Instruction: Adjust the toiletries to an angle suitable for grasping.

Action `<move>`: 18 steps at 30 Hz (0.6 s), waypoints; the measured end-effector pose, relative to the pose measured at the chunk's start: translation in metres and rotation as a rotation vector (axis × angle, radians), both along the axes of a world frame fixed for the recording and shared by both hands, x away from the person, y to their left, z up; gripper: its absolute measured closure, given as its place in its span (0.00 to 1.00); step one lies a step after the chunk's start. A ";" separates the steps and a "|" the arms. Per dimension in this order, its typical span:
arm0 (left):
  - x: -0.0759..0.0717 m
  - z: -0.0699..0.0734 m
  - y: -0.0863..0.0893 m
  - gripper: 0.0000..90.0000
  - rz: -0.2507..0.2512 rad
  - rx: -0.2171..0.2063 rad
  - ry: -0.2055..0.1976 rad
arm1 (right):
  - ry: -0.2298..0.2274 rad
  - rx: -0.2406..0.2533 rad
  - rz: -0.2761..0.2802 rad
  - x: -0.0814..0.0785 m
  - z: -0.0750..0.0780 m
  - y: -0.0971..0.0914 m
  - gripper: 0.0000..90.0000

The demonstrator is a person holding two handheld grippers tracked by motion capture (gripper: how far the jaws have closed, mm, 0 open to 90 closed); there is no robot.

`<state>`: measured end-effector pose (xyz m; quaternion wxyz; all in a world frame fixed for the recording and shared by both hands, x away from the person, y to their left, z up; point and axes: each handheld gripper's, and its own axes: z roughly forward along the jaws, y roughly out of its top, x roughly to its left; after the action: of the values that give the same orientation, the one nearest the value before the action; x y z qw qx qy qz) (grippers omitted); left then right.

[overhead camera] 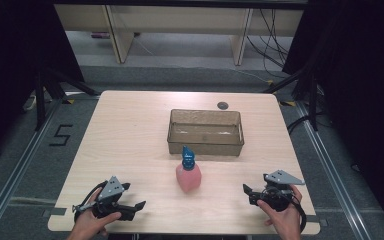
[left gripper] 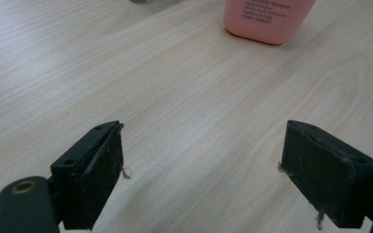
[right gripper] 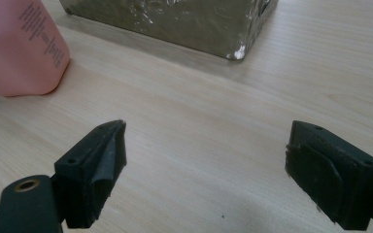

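A pink bottle (overhead camera: 188, 177) with a blue spray cap (overhead camera: 187, 156) stands upright in the middle of the wooden table (overhead camera: 130, 135), just in front of a clear brownish bin (overhead camera: 205, 132). My left gripper (overhead camera: 139, 206) rests near the front left edge, open, with bare wood between its jaws. The bottle's base (left gripper: 269, 19) shows ahead of it to the right. My right gripper (overhead camera: 247, 192) sits near the front right edge, open and holding nothing. Ahead of it are the bottle (right gripper: 22, 48) at the left and the bin's corner (right gripper: 175, 22).
A small dark round hole (overhead camera: 222, 105) lies in the table behind the bin. Beyond the table are grey floor, a marked "5" (overhead camera: 60, 135), desk legs and cables (overhead camera: 270, 45). Black stands flank both sides.
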<state>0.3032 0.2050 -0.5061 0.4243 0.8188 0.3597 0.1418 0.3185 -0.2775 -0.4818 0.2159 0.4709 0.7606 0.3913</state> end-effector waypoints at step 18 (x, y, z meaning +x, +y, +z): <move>0.000 0.001 0.001 0.16 -0.021 0.016 0.008 | -0.035 0.118 0.025 -0.005 0.007 0.009 0.17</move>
<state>0.3035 0.2064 -0.5051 0.4178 0.8265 0.3514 0.1369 0.3134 -0.2685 -0.4752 0.1960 0.4663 0.7381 0.4464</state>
